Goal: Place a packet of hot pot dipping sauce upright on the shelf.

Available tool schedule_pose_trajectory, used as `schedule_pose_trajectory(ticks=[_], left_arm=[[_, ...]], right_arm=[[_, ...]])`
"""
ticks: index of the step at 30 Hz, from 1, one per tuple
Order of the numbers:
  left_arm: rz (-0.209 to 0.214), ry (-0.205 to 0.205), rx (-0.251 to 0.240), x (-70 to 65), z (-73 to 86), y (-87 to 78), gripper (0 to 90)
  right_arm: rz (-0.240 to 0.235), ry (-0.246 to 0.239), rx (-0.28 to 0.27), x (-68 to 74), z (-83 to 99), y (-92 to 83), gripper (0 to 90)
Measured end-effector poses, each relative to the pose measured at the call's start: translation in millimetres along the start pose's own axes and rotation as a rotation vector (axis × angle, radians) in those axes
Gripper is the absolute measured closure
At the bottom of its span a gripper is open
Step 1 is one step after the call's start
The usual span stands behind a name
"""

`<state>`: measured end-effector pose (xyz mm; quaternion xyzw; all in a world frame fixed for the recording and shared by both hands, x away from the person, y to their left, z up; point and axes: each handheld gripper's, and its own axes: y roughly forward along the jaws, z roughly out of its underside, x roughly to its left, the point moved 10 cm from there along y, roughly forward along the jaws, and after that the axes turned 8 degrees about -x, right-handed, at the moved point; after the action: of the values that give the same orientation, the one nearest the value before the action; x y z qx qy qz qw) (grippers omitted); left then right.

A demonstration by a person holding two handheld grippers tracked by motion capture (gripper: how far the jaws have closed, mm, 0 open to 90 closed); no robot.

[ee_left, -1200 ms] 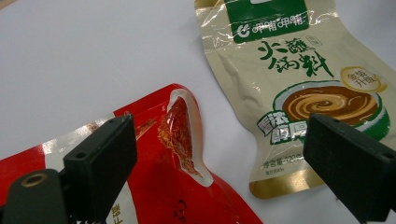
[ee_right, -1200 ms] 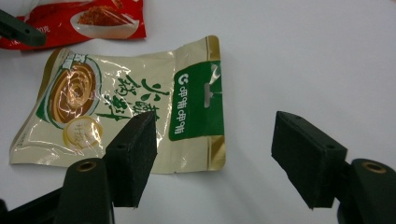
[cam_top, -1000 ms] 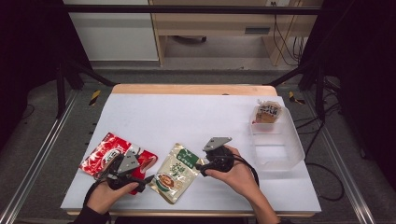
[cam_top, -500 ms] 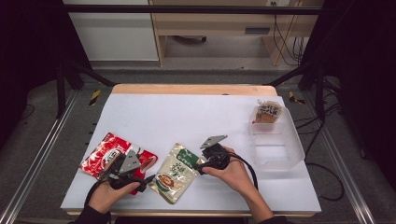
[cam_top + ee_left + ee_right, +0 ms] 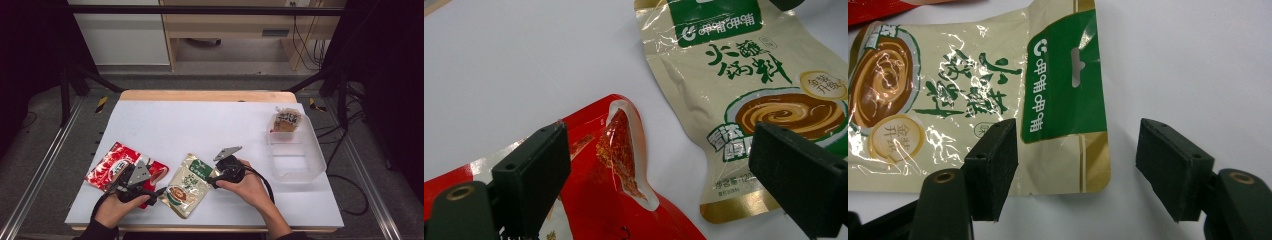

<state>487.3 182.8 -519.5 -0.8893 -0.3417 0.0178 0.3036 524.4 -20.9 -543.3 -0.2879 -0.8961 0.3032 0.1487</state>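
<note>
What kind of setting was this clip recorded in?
Likely a lab recording station: a white table inside a dark metal frame, loose cables behind it, and snack packets laid out as props.

Left tool (image 5: 150, 191) and right tool (image 5: 212, 181) both gape wide.

The cream sauce pouch (image 5: 744, 95) carries white Chinese brand characters on its green header band (image 5: 1063, 75). Below them, large dark green brush characters read 火锅蘸料. A gold round badge (image 5: 823, 85) holds characters too small to read.
</note>
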Motion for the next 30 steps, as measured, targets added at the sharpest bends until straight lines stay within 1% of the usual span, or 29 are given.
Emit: schedule_pose_trajectory(ticks=[5,6,9,15,23,30], left_arm=[[0.000,-0.001,-0.002,0.1,-0.4,-0.1,9.7],[0.000,-0.001,-0.002,0.0,-0.4,-0.1,9.7],[0.001,-0.001,-0.002,-0.2,-0.4,0.2,9.7],[0.002,-0.001,-0.002,-0.4,-0.4,0.3,9.7],[0.003,-0.001,-0.003,-0.6,-0.6,0.3,9.7],[0.003,-0.002,-0.002,-0.3,-0.4,0.2,9.7]], right_arm=[[-0.004,0.010,0.007,0.5,0.9,0.8,34.3],[-0.006,0.001,0.003,0.0,0.8,1.5,34.4],[-0.011,0.006,0.011,0.5,1.7,2.0,35.1],[-0.015,0.007,0.013,1.1,1.8,3.2,36.3],[-0.028,0.000,0.020,3.7,2.5,4.0,38.4],[-0.043,-0.002,0.013,7.0,0.8,2.1,41.1]])
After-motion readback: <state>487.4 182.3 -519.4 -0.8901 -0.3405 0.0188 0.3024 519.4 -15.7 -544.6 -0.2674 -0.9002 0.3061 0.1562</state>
